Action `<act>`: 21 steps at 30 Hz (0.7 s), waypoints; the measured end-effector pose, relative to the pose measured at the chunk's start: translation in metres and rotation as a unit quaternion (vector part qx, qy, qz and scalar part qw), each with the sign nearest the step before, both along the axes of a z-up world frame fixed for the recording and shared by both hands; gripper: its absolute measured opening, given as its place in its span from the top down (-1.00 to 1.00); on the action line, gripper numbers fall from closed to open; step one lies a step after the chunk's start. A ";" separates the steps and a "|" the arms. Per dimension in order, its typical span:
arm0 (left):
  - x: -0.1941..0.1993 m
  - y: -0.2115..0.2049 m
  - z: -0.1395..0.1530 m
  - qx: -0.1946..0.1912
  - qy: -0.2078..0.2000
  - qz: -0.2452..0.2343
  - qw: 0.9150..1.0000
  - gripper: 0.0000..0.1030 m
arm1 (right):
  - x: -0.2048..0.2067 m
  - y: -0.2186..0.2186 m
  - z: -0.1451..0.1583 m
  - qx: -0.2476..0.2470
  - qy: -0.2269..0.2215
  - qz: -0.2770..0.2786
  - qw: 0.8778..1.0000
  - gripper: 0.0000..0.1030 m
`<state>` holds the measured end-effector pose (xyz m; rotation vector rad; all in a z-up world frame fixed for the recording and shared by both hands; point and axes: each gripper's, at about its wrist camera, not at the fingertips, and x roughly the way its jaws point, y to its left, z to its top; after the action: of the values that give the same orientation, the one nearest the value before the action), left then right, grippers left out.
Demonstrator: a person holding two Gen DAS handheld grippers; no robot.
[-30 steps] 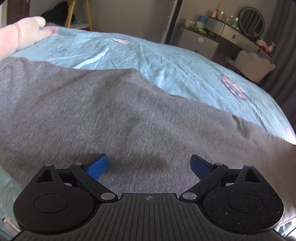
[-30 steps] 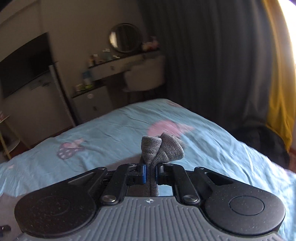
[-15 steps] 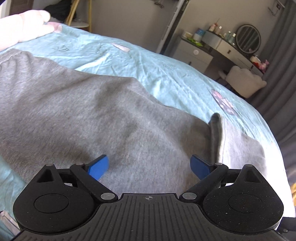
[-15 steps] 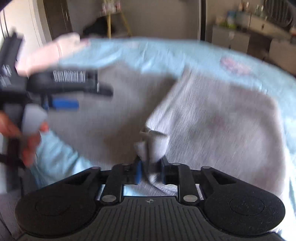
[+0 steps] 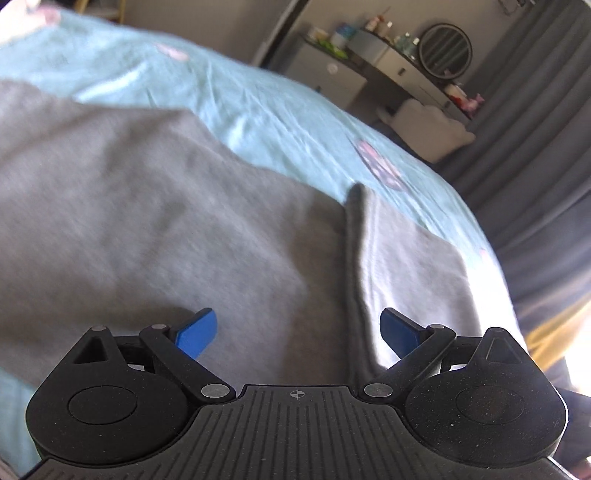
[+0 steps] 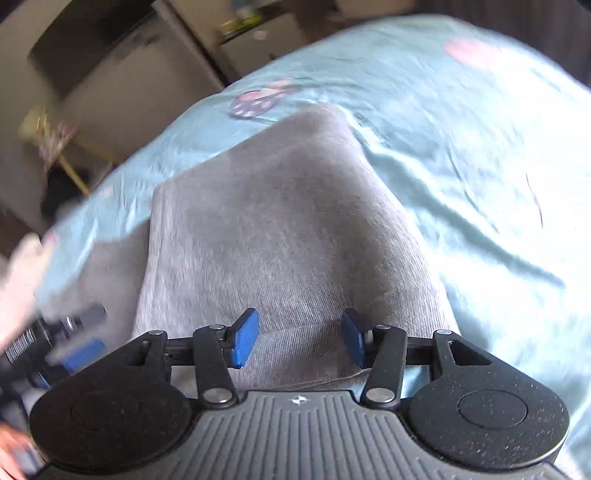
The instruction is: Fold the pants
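Observation:
Grey pants (image 5: pixel 155 221) lie spread on a light blue bed sheet (image 5: pixel 280 118). A folded-over leg end (image 5: pixel 410 266) lies on top at the right, with a raised fold edge. My left gripper (image 5: pixel 298 334) is open and empty just above the fabric. In the right wrist view the folded grey leg (image 6: pixel 288 229) lies flat, and my right gripper (image 6: pixel 300 341) is open above its near edge, holding nothing. The left gripper (image 6: pixel 66 350) shows blurred at that view's left edge.
The sheet (image 6: pixel 480 155) surrounds the pants. A dresser with a round mirror (image 5: pixel 445 51) and a pale chair (image 5: pixel 428 133) stand beyond the bed. Dark curtains (image 5: pixel 535 129) hang at the right. A pink pillow (image 5: pixel 22 22) lies at the far left.
My right gripper carried the leg end over onto the pants, then opened and let it go. The left gripper stayed open and drifted right over the fabric.

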<state>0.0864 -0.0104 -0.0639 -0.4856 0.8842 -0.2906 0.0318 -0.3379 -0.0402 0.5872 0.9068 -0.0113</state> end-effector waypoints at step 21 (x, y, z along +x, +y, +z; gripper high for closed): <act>0.067 -0.045 -0.047 -0.187 0.111 -0.094 0.972 -0.51 | 0.011 0.004 -0.008 0.022 -0.020 0.005 1.000 -0.20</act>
<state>0.1536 -0.0551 -0.1111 -0.7967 1.1018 -0.5908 0.0431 -0.3335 -0.0485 0.6210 0.8732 0.0296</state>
